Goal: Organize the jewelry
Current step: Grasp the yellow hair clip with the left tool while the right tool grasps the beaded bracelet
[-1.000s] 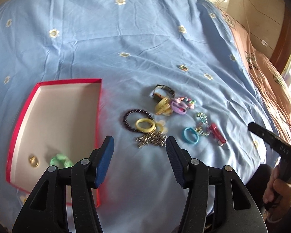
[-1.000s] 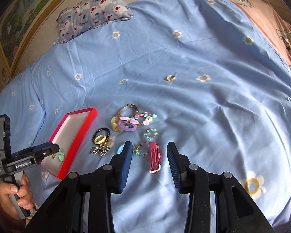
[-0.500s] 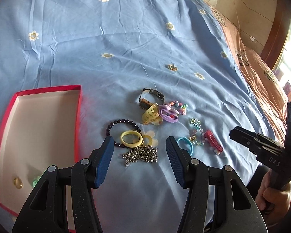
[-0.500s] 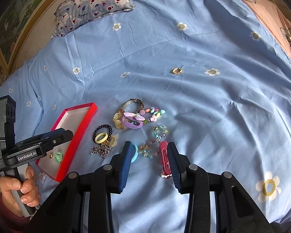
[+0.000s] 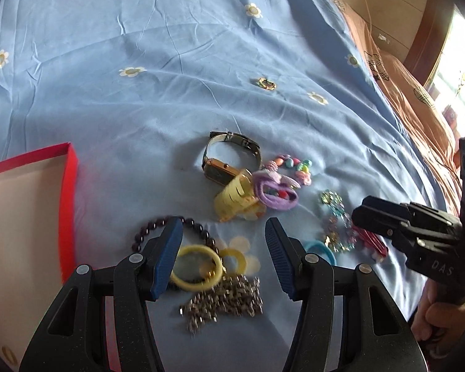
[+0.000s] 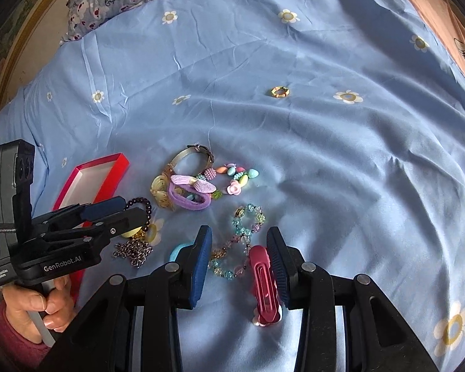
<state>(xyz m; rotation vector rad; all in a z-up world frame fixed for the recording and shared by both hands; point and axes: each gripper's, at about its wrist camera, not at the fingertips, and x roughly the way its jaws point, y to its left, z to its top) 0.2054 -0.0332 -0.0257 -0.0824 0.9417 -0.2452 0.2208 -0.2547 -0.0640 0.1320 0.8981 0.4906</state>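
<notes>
Since the earlier frames I have brought both grippers lower and closer over the jewelry on the blue sheet [image 6: 325, 142]. My left gripper [image 5: 223, 257], jaws apart and empty, frames the yellow ring [image 5: 195, 268] and chain [image 5: 223, 302] at lower centre, the red box [image 5: 69, 201] at left. My right gripper [image 6: 238, 263], narrower and gripping nothing, has the red hair clip [image 6: 263, 285] against its right pad.
</notes>
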